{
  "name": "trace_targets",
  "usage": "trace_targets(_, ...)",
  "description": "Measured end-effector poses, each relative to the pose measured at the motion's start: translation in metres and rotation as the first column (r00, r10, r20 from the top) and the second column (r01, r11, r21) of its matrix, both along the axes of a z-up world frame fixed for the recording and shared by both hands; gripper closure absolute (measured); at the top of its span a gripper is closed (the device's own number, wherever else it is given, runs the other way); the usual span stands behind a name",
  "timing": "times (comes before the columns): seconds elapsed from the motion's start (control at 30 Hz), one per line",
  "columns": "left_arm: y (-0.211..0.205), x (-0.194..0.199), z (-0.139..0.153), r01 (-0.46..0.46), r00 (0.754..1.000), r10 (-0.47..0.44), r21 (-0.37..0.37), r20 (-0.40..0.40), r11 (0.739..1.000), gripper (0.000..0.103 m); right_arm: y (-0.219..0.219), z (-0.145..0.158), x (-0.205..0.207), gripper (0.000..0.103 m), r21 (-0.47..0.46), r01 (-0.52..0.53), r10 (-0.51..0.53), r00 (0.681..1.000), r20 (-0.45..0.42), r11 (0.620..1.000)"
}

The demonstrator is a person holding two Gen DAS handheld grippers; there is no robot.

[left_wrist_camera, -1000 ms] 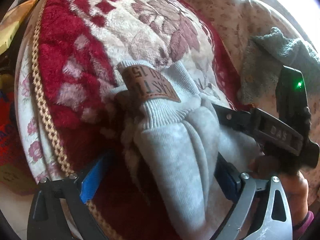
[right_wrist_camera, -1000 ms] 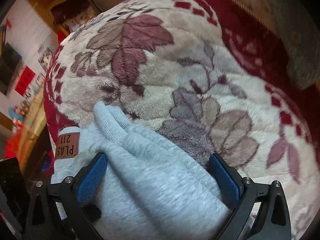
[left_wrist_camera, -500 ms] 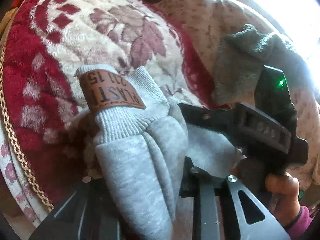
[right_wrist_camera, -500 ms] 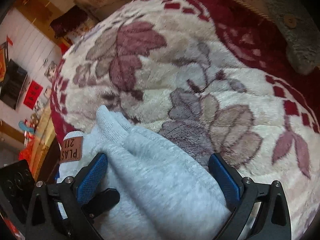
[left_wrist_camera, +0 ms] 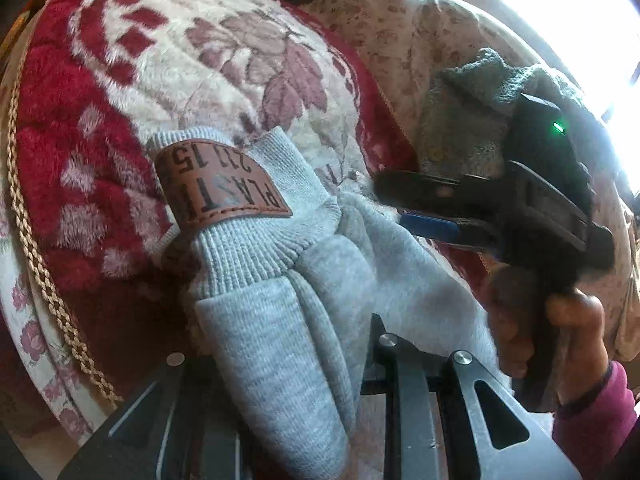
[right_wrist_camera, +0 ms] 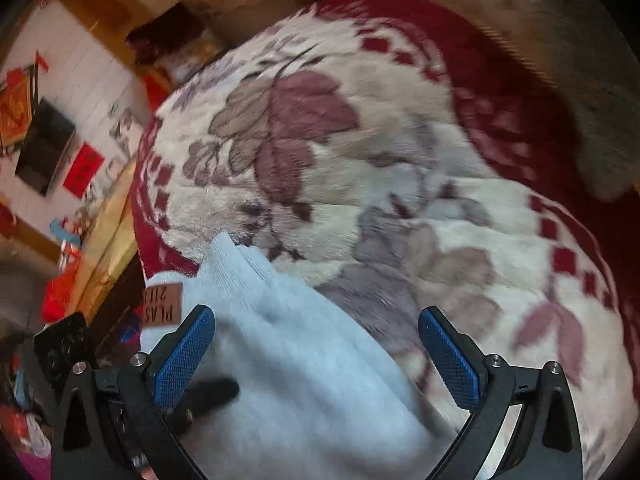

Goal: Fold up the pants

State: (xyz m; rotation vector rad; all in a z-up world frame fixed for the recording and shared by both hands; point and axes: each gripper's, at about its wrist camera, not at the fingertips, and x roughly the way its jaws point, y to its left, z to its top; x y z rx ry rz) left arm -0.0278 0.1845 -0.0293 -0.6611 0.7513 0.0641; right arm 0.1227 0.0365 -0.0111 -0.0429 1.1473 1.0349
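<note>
**Left claw now clamped on the waistband end**

Closing hard since the earlier frame, my left gripper (left_wrist_camera: 280, 364) has gone from wide-spread jaws to a tight pinch, and the grey pants (left_wrist_camera: 288, 320) are gathered into pleats between the fingers. I read that as a firm hold on the bunched fabric just below the ribbed waistband (left_wrist_camera: 248, 248), with the brown leather patch (left_wrist_camera: 216, 188) sitting just beyond it, slightly to the left.

To the right of the patch, my right gripper (right_wrist_camera: 320, 356) has its jaws standing wide apart. From its own camera the blue pads (right_wrist_camera: 184, 356) flank a fold of the same grey cloth without pressing on it, so that side holds nothing yet. In the left view it reaches in over the fabric, with my right hand (left_wrist_camera: 552, 332) wrapped around its handle.

Beyond the patch lies the plush red and cream floral blanket (left_wrist_camera: 160, 60) that the pants rest on. Farther off, to the patch's upper right, a dark grey garment (left_wrist_camera: 472, 92) lies on a paler flowered cover (left_wrist_camera: 400, 28).

One end is secured; I judge the right claw must close on its fold before any lift or fold can begin.
</note>
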Motion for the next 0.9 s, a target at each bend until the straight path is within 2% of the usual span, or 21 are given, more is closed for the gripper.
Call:
trace_targets(0.1,0.002,0.002,-0.006,-0.002,1.0,0.001,-0.013,-0.023,1.0,0.079,0.033,-0.014,-0.005,0.0,-0.031,-0.115,0.113,0.992,-0.048,0.993)
trace_targets(0.13,0.004,0.004,-0.009,-0.003,1.0,0.002,-0.035,-0.025,0.999,0.078,0.042,-0.02,-0.006,0.002,-0.045,-0.132,0.13,0.991,-0.041,0.99)
trace_targets(0.17,0.007,0.005,-0.012,-0.002,0.999,0.001,-0.053,-0.034,0.999,0.077,0.047,-0.025,-0.007,0.012,-0.059,-0.141,0.139,0.99,-0.034,0.988)
trace_targets(0.2,0.01,0.006,-0.016,-0.001,0.999,-0.002,-0.082,-0.033,0.997,0.077,0.052,-0.03,-0.008,0.015,-0.066,-0.145,0.142,0.989,-0.043,0.987)
trace_targets(0.23,0.011,0.006,-0.017,0.0,1.0,-0.003,-0.093,-0.028,0.996,0.077,0.053,-0.031,-0.009,0.023,-0.063,-0.132,0.13,0.991,-0.031,0.989)
trace_targets(0.27,0.011,0.006,-0.018,0.003,1.0,-0.006,-0.099,-0.024,0.995,0.077,0.053,-0.029,-0.011,0.037,-0.052,-0.132,0.131,0.991,-0.018,0.99)
trace_targets(0.37,0.005,0.005,-0.01,0.011,1.0,-0.012,-0.055,-0.009,0.998,0.079,0.048,-0.018,-0.02,0.051,-0.038,-0.143,0.143,0.99,0.01,0.989)
trace_targets(0.47,-0.006,-0.001,0.01,0.026,0.999,-0.026,0.01,0.038,1.0,0.081,0.038,0.003,-0.027,0.056,-0.02,-0.138,0.139,0.989,0.048,0.99)
trace_targets(0.6,-0.026,-0.014,0.051,0.047,0.991,-0.058,0.099,0.118,0.994,0.081,0.013,0.043,-0.032,0.056,0.064,-0.112,0.106,0.99,0.093,0.992)
trace_targets(0.73,-0.064,-0.026,0.093,0.087,0.973,-0.123,0.188,0.194,0.978,0.081,-0.029,0.094,-0.045,0.055,0.152,-0.071,0.049,0.989,0.14,0.986)
trace_targets(0.9,-0.132,-0.045,0.134,0.166,0.934,-0.248,0.301,0.256,0.939,0.081,-0.101,0.142,-0.071,0.055,0.22,0.0,-0.044,0.98,0.195,0.976)
